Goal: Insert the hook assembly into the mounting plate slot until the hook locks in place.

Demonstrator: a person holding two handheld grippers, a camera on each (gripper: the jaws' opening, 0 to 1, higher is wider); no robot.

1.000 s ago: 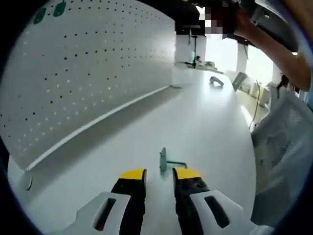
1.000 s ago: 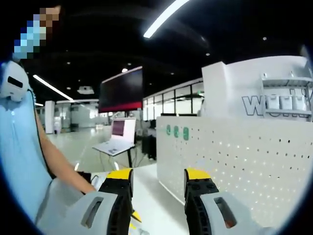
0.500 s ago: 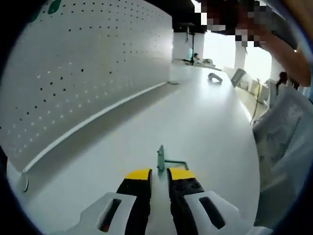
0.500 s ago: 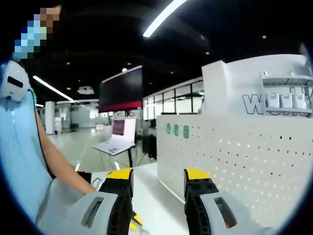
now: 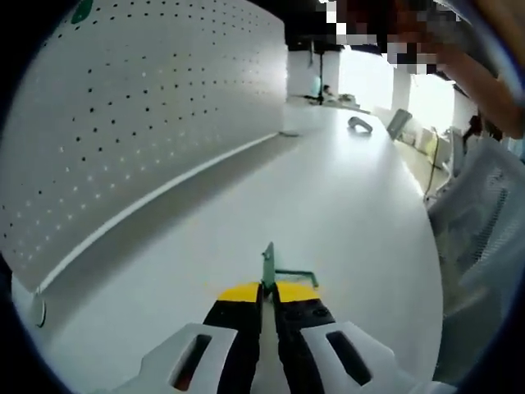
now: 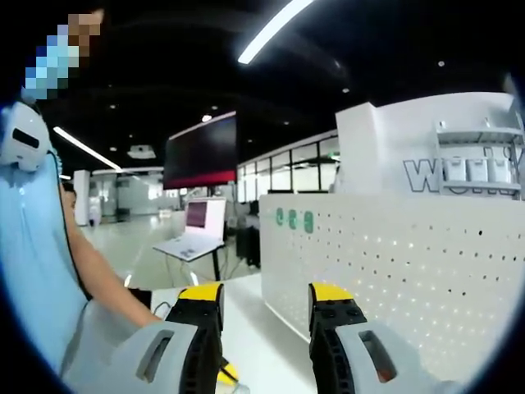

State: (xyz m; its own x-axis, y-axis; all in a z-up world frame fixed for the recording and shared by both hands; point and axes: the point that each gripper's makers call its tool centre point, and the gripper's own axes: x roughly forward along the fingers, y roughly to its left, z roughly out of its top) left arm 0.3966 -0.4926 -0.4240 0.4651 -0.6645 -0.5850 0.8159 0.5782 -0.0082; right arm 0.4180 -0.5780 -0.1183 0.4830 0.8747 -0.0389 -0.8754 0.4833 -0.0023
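Observation:
A green hook assembly (image 5: pixel 276 268), a flat plate with a bent wire arm, stands on the white table (image 5: pixel 344 197) right in front of my left gripper (image 5: pixel 268 292). That gripper's yellow-tipped jaws are shut on the hook's plate. The white pegboard mounting plate (image 5: pixel 123 123) stands upright along the left of the left gripper view. It also fills the right side of the right gripper view as the pegboard (image 6: pixel 394 271), with green hooks (image 6: pixel 294 219) hung near its top corner. My right gripper (image 6: pixel 266 298) is held up, open, nothing between its jaws.
A person in a light blue top (image 6: pixel 33 271) is at the left of the right gripper view, arm reaching down. A white mesh chair (image 5: pixel 484 222) stands right of the table. A grey object (image 5: pixel 359 124) lies far along the table. A laptop (image 6: pixel 197 234) rests on a distant stand.
My left gripper has moved forward and its jaws have shut on the green hook's plate. The right gripper has barely moved.

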